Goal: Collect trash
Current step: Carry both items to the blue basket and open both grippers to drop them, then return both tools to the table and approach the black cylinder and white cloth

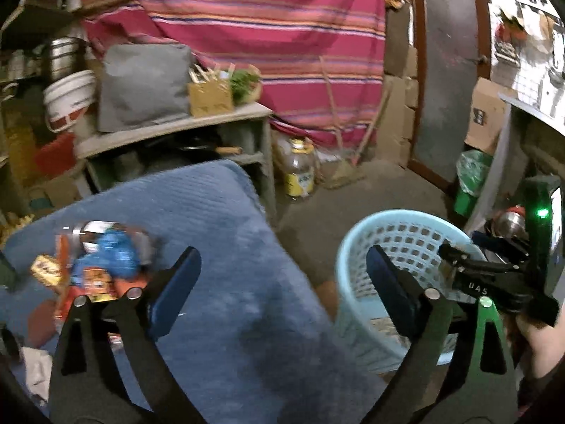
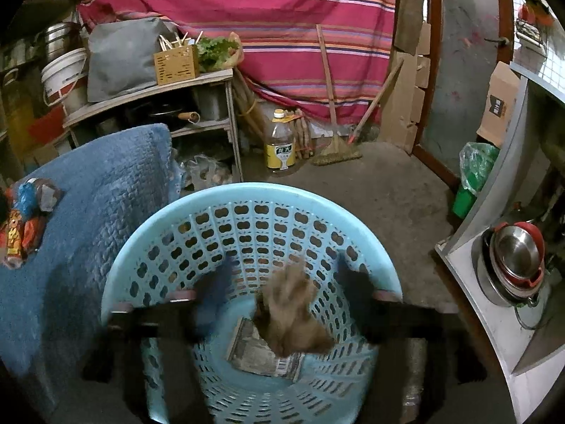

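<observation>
The left gripper [image 1: 284,268] stood with its jaws spread wide and nothing between them, only the blue quilted cloth [image 1: 226,247] and a strip of bare floor showing through the gap. Its left finger hung over the cloth, its right finger over the near rim of the pale blue basket [image 1: 399,233]. Just left of that left finger lay a heap of wrappers [image 1: 99,265], blue, orange and yellow, resting on the cloth and blurred.

The right gripper [image 2: 282,275] was over the mouth of the basket [image 2: 247,198], jaws apart and both fingers smeared by blur. Between them, touching neither, a brown crumpled scrap [image 2: 293,314] was inside the basket, too blurred to tell whether it was in the air or had settled. Below it on the basket floor lay a flat printed packet [image 2: 261,353] with a barcode. In the left wrist view the right gripper [image 1: 455,251] showed at the right above the basket, with a hand [image 1: 536,339] behind it.

Farther out, the wrappers [image 2: 24,226] sat on the cloth [image 2: 99,194] left of the basket. Beyond stood a grey shelf unit [image 2: 148,88], a yellow-labelled bottle [image 2: 280,145] on the floor and a broom [image 2: 339,148] leaning against a striped red curtain [image 2: 265,17]. At the right were a green bag [image 2: 475,166] and stacked metal bowls [image 2: 515,258]
</observation>
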`<state>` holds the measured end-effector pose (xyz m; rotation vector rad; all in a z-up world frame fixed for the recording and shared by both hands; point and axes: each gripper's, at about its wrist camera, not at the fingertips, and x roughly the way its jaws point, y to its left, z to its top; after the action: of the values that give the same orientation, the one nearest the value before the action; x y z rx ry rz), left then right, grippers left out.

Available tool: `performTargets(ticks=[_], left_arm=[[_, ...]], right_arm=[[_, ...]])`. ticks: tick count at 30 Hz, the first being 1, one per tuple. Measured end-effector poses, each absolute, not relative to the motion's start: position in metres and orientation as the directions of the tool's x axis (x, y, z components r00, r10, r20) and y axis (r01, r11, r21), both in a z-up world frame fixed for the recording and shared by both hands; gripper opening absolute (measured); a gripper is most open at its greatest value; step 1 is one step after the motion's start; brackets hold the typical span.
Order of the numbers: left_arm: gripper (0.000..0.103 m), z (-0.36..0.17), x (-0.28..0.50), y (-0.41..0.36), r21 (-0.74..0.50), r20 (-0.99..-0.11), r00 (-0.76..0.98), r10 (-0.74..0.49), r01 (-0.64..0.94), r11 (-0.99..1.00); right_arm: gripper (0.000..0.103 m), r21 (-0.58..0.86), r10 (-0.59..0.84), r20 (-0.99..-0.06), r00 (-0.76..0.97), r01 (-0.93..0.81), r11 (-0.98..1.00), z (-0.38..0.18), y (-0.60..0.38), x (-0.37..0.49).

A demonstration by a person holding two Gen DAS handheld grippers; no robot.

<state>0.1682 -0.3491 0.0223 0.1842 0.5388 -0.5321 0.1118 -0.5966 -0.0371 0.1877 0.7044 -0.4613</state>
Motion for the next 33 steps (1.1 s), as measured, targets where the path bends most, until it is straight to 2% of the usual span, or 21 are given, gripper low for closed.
performTargets(ticks=[4,8,14,18,27,31,33], left_arm=[[0.097,0.036,0.165,-0.313,0.017,-0.501,0.760,-0.413,0.486,0.874],[0.098,0.045,0.160,-0.276,0.015,-0.477,0.791,-0.383,0.443,0.896],[0.098,0.046,0.152,-0.204,0.027,-0.458,0.837,-0.298,0.348,0.937],[0.098,0.038,0.154,-0.148,0.065,-0.452,0.869,-0.199,0.255,0.965],[0.098,0.004,0.186,-0.012,0.042,-0.519,0.855,0.004,0.021,0.999],[0.098,-0.017,0.199,0.025,0.035,-0.558,0.827,0.063,-0.053,0.998],[0.098,-0.027,0.207,0.037,0.008,-0.589,0.807,0.053,-0.060,0.998]], right_arm=[[0.078,-0.008,-0.376,-0.658,0.652,0.494,0.870,-0.034,-0.589,0.113],[0.089,-0.008,-0.399,-0.617,0.678,0.502,0.865,-0.020,-0.562,0.105],[0.095,0.012,-0.333,-0.563,0.756,0.410,0.912,-0.001,-0.488,0.100],[0.097,0.019,-0.280,-0.538,0.795,0.343,0.939,0.004,-0.432,0.104],[0.098,0.010,-0.178,-0.573,0.800,0.224,0.975,-0.010,-0.344,0.130],[0.098,0.019,-0.144,-0.591,0.794,0.192,0.981,-0.015,-0.319,0.140],[0.098,0.014,-0.135,-0.593,0.794,0.177,0.984,-0.017,-0.307,0.143]])
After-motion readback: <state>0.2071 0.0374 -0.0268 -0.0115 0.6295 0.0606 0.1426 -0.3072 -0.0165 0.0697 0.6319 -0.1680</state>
